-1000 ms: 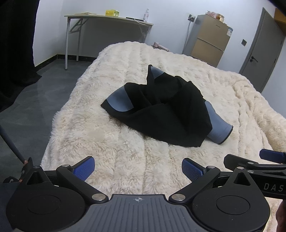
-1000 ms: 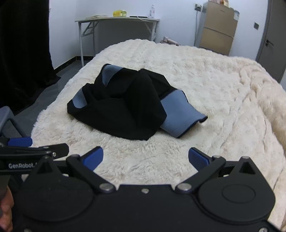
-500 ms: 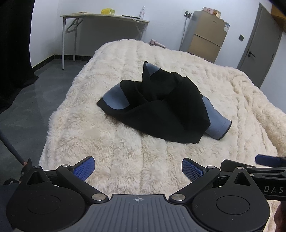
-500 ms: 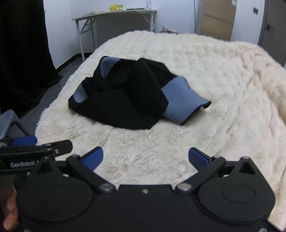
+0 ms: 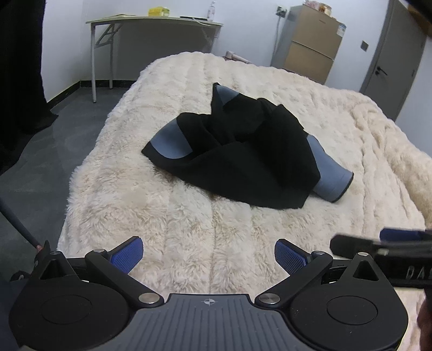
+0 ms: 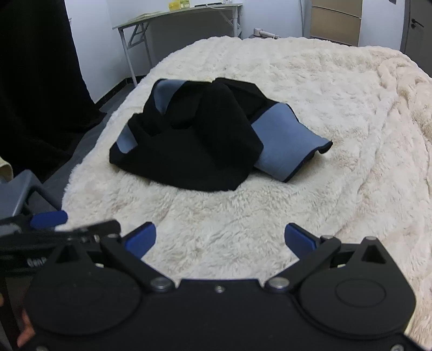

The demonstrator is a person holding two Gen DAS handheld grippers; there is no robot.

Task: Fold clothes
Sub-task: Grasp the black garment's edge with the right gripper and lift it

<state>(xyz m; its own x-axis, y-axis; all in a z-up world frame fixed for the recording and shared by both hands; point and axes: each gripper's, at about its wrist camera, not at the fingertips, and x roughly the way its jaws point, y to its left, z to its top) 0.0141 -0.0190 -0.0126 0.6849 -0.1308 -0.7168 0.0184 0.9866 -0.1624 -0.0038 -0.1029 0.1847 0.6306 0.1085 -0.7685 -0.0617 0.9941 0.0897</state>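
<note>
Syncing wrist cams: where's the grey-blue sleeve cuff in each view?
Left wrist: the sleeve cuff lies right of centre, poking out from the black garment's right edge.
Right wrist: the cuff is right of centre, beside the garment.
Shared landmark: the folding table by the far wall.

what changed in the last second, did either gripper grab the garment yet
No grab. Both grippers moved closer to the black and blue garment, which looms larger in both views; the right gripper closed in more. The left gripper and right gripper stayed open and empty. The garment stayed crumpled in the same heap on the fluffy cream blanket.
</note>
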